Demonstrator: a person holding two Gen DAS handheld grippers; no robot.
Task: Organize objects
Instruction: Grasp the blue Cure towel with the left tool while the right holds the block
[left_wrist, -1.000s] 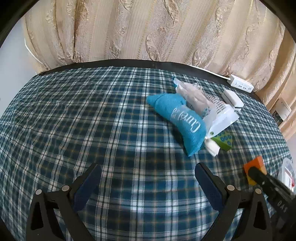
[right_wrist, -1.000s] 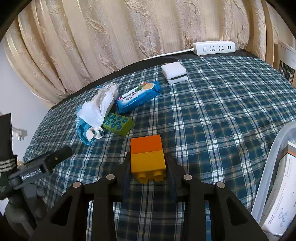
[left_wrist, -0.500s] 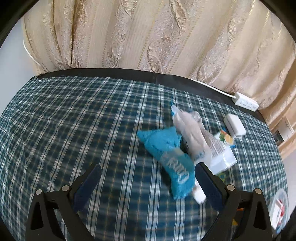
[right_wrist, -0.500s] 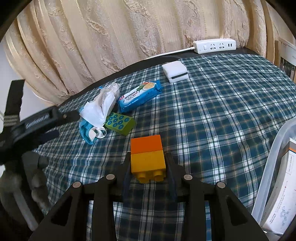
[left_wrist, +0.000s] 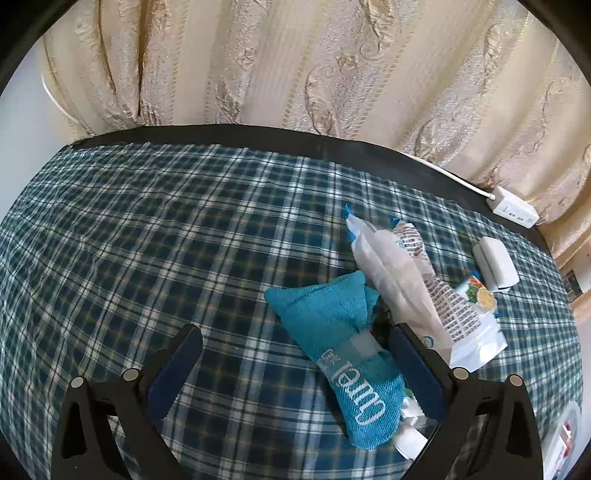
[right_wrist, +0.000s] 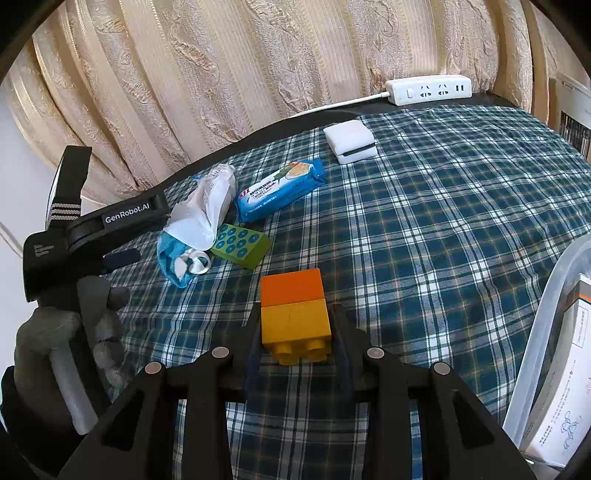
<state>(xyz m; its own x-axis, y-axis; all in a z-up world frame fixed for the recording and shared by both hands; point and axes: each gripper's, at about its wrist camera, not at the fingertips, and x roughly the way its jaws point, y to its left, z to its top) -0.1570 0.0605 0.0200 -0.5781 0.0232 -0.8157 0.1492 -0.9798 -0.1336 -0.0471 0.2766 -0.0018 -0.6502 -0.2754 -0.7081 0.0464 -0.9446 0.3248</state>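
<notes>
My right gripper (right_wrist: 295, 325) is shut on a yellow block with an orange block (right_wrist: 293, 314) stuck on its far end, held just above the plaid tablecloth (right_wrist: 424, 221). My left gripper (left_wrist: 295, 354) stands open and points down at a teal cloth pouch (left_wrist: 332, 332). The pouch lies between the open fingers, close to the right finger (left_wrist: 410, 354). Against the pouch's far side lean clear plastic bags (left_wrist: 391, 277). The right wrist view shows that pile with a green studded block (right_wrist: 240, 245) and a blue snack pack (right_wrist: 280, 190) beside it.
A white flat box (right_wrist: 351, 142) and a white power strip (right_wrist: 428, 90) lie near the table's far edge, with a beige curtain behind. A clear bin (right_wrist: 554, 314) holding boxes stands at the right. A gloved hand (right_wrist: 66, 332) holds the left gripper.
The left gripper has moved over to the pile, so the teal pouch now lies between its open fingers. The right gripper has stayed still with the blocks in its grip.
</notes>
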